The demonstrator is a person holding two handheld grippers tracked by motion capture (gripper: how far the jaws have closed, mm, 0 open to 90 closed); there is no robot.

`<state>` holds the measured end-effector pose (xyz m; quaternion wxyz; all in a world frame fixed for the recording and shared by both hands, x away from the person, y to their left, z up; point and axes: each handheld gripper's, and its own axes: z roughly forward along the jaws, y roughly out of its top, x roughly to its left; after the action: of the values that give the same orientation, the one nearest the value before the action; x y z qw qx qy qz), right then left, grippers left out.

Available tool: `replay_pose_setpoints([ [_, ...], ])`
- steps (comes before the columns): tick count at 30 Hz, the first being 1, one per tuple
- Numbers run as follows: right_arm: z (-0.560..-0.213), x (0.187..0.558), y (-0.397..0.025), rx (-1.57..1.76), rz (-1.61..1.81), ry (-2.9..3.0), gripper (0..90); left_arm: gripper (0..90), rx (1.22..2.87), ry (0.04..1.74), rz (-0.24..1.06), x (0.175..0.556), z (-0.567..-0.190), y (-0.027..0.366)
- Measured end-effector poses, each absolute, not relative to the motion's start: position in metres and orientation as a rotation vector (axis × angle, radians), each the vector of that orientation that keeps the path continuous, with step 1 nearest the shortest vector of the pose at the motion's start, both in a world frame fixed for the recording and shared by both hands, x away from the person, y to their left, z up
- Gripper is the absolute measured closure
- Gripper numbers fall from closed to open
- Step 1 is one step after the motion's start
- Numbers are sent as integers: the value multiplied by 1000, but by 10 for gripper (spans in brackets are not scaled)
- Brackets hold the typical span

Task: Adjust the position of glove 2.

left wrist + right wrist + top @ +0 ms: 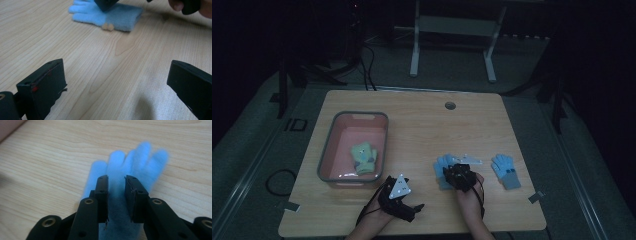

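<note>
Soft light-blue knit glove (125,170) flat on wood counter (422,125), mid-front. Right gripper (116,195) over cuff, jaws nearly together, pinching fuzzy cloth btw them. Looks light, floppy; grab cuff. Left gripper (117,82) spread wide, empty.

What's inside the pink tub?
Inside the pink tub lies one small yellow-green glove, near the right wall. The rest of the floor looks bare. The near wall hides a thin strip of the floor behind it.
</note>
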<state>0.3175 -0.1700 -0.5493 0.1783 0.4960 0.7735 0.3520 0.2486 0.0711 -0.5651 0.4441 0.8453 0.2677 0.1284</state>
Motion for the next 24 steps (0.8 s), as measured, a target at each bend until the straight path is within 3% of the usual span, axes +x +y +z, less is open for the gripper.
replay_pose_setpoints([
  [9,-524,314,-188,1283,1047,2213,705,20,2101,656,320,249,-565,71],
  [24,-506,311,-271,1185,1029,2148,722,21,2099,661,318,249,-566,70],
])
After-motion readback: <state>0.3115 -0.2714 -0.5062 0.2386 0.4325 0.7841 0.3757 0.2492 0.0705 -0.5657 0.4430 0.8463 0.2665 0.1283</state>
